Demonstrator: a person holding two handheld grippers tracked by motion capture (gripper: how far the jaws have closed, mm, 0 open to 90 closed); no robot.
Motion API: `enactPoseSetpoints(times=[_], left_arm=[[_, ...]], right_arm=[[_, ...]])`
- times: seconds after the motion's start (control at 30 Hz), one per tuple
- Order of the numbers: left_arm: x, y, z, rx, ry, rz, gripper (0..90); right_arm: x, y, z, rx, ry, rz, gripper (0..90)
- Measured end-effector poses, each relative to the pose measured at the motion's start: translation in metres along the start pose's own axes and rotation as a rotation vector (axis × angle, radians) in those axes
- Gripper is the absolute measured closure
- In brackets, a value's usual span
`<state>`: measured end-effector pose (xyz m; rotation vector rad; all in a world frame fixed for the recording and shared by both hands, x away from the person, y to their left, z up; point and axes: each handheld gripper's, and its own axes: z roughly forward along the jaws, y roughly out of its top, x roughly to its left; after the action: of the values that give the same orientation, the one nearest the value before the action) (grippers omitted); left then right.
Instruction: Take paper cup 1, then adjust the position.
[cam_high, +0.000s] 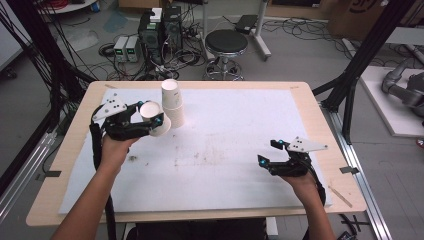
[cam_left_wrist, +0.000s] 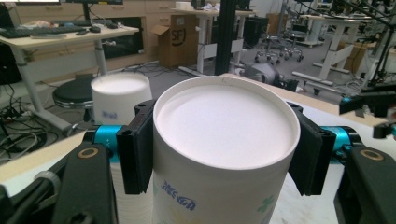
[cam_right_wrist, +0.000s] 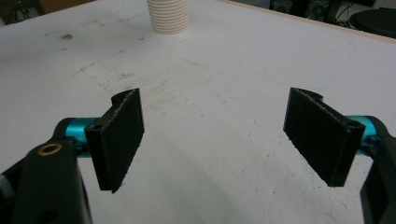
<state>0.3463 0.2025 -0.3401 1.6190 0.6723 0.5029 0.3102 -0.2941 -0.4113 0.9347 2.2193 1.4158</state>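
Observation:
My left gripper (cam_high: 151, 113) is shut on a white paper cup (cam_high: 156, 119), held upside down and tilted, just left of a stack of white paper cups (cam_high: 172, 102) at the back left of the white mat. In the left gripper view both black pads (cam_left_wrist: 136, 151) press the held cup (cam_left_wrist: 224, 140) on its sides, and the stack (cam_left_wrist: 119, 95) stands right behind it. My right gripper (cam_high: 270, 151) rests low at the front right, open, nothing between its jaws. The right gripper view has its pads (cam_right_wrist: 122, 135) wide apart over bare mat, with the stack's ribbed base (cam_right_wrist: 168, 16) far off.
The white mat (cam_high: 225, 145) covers a wooden table (cam_high: 320, 130) and has dirt smudges in its middle. Behind the table stand a black stool (cam_high: 226, 45) and computer boxes with cables on the floor. Black frame posts flank the table.

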Motion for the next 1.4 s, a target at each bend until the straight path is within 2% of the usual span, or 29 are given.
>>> enactPoseSetpoints(times=[0.1,0.2,0.5,0.77,0.83,0.87,0.9,0.97,1.0,1.03,1.2,1.3,1.4], left_arm=[[-0.003,-0.008,-0.002,0.008,-0.008,-0.012,34.8],[-0.008,-0.013,-0.004,0.002,-0.025,-0.022,34.7],[-0.018,-0.018,0.0,0.015,-0.081,-0.015,34.8],[-0.025,-0.023,0.007,0.03,-0.13,-0.02,34.8],[-0.028,-0.024,0.008,0.03,-0.141,-0.018,34.8],[-0.03,-0.024,0.009,0.031,-0.146,-0.017,34.8],[-0.032,-0.025,0.009,0.032,-0.149,-0.017,34.8],[-0.037,-0.027,0.011,0.039,-0.158,-0.015,34.8],[-0.038,-0.027,0.011,0.04,-0.158,-0.018,34.8],[-0.039,-0.028,0.011,0.043,-0.163,-0.016,34.8],[-0.045,-0.03,0.013,0.035,-0.193,-0.027,34.8],[-0.047,-0.029,0.015,0.047,-0.216,-0.018,34.8],[-0.05,-0.028,0.02,0.054,-0.25,-0.023,34.8]], right_arm=[[0.001,0.0,0.004,0.008,0.009,-0.006,20.8],[0.004,0.002,0.008,0.015,0.037,-0.013,20.8],[0.012,0.008,0.01,0.009,0.083,-0.03,20.3],[0.012,0.01,0.012,-0.006,0.112,-0.008,20.3],[0.015,0.013,0.015,-0.01,0.131,-0.008,20.3],[0.019,0.016,0.019,-0.003,0.162,-0.022,20.3],[0.019,0.016,0.019,-0.003,0.162,-0.022,20.3],[0.028,0.022,0.029,0.017,0.208,-0.047,20.3],[0.028,0.022,0.029,0.017,0.208,-0.047,20.3],[0.031,0.024,0.034,0.019,0.233,-0.06,20.4],[0.037,0.032,0.045,0.02,0.279,-0.095,20.4],[0.043,0.037,0.051,0.007,0.309,-0.113,20.4],[0.046,0.039,0.055,0.01,0.325,-0.11,20.4]])
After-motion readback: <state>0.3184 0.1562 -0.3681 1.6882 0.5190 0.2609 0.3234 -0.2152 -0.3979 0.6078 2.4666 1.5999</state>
